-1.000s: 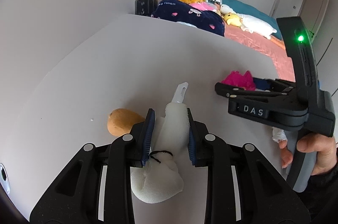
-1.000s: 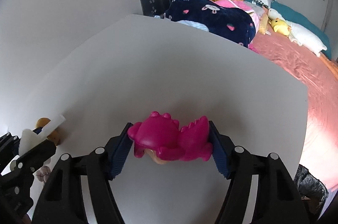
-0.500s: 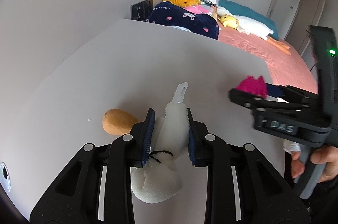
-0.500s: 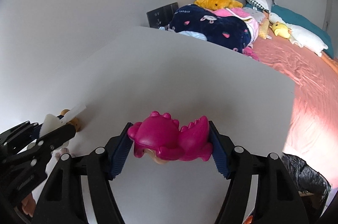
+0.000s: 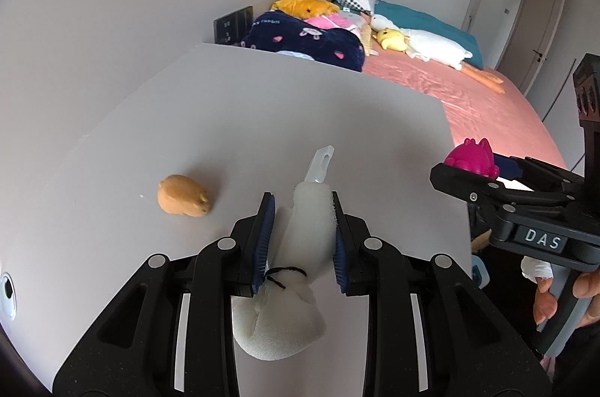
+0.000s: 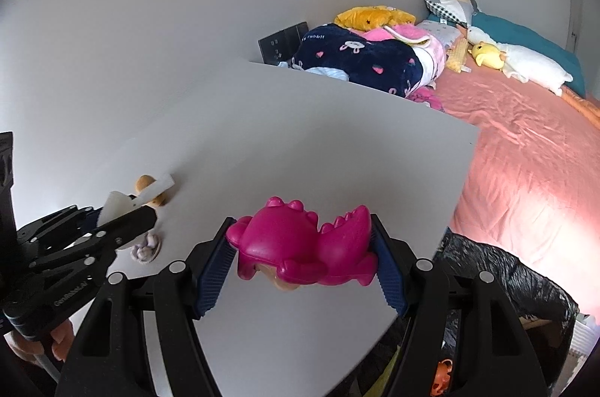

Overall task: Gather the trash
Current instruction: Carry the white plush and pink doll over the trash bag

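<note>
Beyond the grey table's (image 6: 337, 142) right edge waits the black bin bag (image 6: 498, 277); the right gripper (image 6: 303, 249), clamping a pink dinosaur toy (image 6: 300, 247), and the left gripper (image 5: 302, 232), pinching a white foam piece (image 5: 313, 220), could miss its narrow mouth.

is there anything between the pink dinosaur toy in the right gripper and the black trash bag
Nothing visible does. The pink dinosaur toy sits clamped in the right gripper above the white table near its edge; the black trash bag lies open just past that edge, lower right.

White raised letters "DAS" stand on the black body of the right gripper (image 5: 483, 172), right of the left fingers. On the navy blue rabbit-print plush blanket (image 6: 360, 59), far beyond the fingers, "rabbit" reads in white.
</note>
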### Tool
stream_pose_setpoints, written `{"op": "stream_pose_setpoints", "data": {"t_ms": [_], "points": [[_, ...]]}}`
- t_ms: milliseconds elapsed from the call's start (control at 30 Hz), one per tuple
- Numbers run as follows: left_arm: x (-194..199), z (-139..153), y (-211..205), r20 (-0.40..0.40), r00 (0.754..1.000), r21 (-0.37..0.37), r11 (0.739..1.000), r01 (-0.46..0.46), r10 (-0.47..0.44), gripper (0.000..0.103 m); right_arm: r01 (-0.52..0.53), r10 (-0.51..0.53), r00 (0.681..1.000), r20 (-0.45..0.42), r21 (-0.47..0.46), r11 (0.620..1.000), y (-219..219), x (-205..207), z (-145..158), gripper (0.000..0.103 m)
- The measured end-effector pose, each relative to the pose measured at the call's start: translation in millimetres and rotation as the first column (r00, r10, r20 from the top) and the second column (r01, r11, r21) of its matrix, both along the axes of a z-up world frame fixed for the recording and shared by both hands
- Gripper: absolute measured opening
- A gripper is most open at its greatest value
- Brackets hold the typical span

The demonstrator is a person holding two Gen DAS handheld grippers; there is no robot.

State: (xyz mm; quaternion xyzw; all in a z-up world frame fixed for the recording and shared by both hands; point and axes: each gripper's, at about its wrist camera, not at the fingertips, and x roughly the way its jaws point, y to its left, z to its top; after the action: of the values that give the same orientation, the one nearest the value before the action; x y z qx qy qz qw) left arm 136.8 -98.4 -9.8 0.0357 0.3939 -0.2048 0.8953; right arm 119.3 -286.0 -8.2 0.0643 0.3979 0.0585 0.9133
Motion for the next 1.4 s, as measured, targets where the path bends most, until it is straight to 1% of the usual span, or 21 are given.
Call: {"op": "stream_pose_setpoints", "data": {"t_ms": [267, 633, 933, 1400], "points": [[-18, 5, -13, 0.003, 1.0, -0.011, 1.0, 0.021, -0.021, 0.028, 0.008, -0.009, 1.0, 0.021, 0.005, 1.0, -7, -32, 8, 0.069], [-48, 10, -39, 0.015, 0.998, -0.007, 0.998, 0.061, -0.061, 0.028, 0.023, -0.023, 0.999, 0.037, 0.02, 1.0, -21, -80, 8, 0.069], [-70, 13, -63, 0.019, 0.995, 0.003, 0.995, 0.099, -0.099, 0.028, 0.067, -0.07, 0.996, 0.059, 0.038, 0.997, -46, -111, 14, 0.069], [-82, 12, -105, 0.015, 0.983, 0.018, 0.983, 0.18, -0.18, 0.028, 0.154, -0.158, 0.984, 0.079, 0.057, 0.986, -95, -144, 19, 0.069]]}}
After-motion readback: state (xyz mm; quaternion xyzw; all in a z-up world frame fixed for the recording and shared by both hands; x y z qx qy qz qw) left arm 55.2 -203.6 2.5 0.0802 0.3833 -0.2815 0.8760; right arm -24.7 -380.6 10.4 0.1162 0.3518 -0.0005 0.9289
